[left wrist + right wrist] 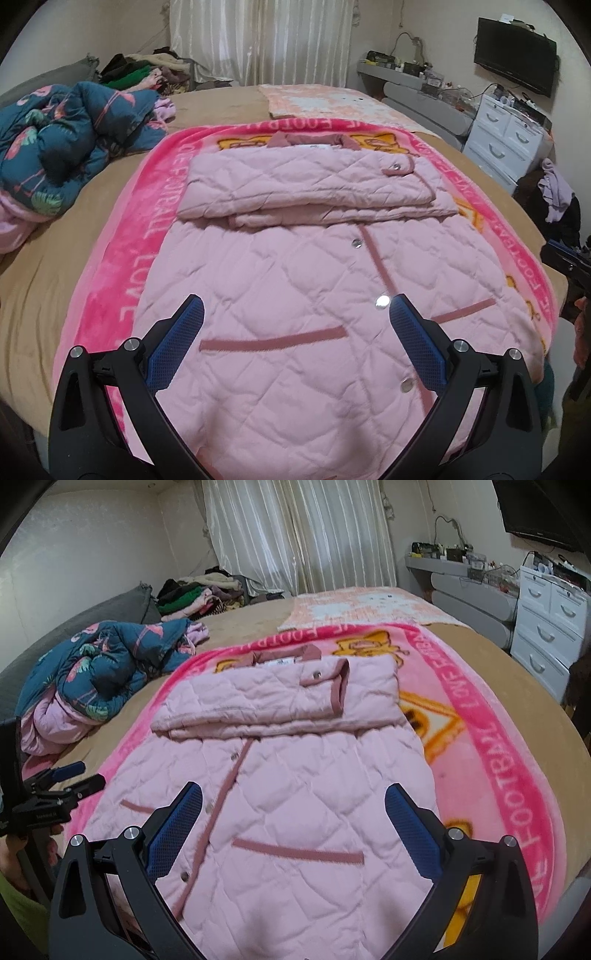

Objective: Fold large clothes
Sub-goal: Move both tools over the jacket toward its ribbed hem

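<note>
One pink quilted coat (295, 280) on one blanket (147, 192); left gripper (295, 314), right gripper (293, 801) both released.

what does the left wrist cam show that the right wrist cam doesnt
Only the left wrist view shows the whole wall-mounted TV, a lilac garment hanging by the drawers, and the right gripper at the frame's edge.

Only the right wrist view shows the left gripper from outside, open over the blanket's edge, and the sleeve cuff's dark end band.

Both show the pink quilted jacket with its sleeves folded across, the pink blanket, and the teal flamingo quilt.
</note>
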Available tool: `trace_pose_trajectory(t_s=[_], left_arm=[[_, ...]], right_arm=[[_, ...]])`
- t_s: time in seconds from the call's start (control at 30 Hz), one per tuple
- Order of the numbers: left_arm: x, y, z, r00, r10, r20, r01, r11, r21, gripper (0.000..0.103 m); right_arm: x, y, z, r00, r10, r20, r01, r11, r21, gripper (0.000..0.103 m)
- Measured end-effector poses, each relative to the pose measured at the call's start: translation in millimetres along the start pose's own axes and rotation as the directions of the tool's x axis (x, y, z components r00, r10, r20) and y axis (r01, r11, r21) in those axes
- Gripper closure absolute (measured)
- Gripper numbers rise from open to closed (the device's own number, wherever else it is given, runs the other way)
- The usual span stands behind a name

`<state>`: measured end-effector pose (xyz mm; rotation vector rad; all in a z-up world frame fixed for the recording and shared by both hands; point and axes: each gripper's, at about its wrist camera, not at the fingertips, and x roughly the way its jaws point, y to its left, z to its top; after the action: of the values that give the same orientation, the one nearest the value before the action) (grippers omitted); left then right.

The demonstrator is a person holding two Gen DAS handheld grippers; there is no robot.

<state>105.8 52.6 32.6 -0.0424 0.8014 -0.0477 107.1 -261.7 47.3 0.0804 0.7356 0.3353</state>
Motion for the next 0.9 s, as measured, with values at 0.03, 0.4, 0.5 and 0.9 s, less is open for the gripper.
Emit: trace_pose_trajectory(t_s=[0.03, 0.4, 0.5, 0.9], left_arm=[[1.6, 3.5, -4.2, 1.0, 0.006, -0.011, -0.006, 1.0, -0.008, 0.009], [8.1, 32.6, -34.5, 0.995, 0.063, -0.071, -0.066, 0.997, -0.05, 0.009], [10.4, 40.9, -42.2, 0.993, 0.077, -0.088, -0.083, 0.995, -0.061, 0.009], [15.5, 77.7, -76.7, 0.979, 0.125, -0.159, -0.146, 0.982, -0.122, 0.009]], right_arm=[[0.7, -2.6, -4.4, 1.0, -0.002, -0.007, 0.002, 1.0, 0.002, 0.004], [3.5, -31.3, -32.2, 0.997, -0.049, -0.06, 0.051, 0.998, 0.03, 0.004], [3.6, -39.7, -39.7, 0.995, -0.065, -0.074, 0.068, 0.997, 0.04, 0.004], [6.1, -62.5, -68.0, 0.985, -0.098, -0.144, 0.106, 0.993, 0.054, 0.004]])
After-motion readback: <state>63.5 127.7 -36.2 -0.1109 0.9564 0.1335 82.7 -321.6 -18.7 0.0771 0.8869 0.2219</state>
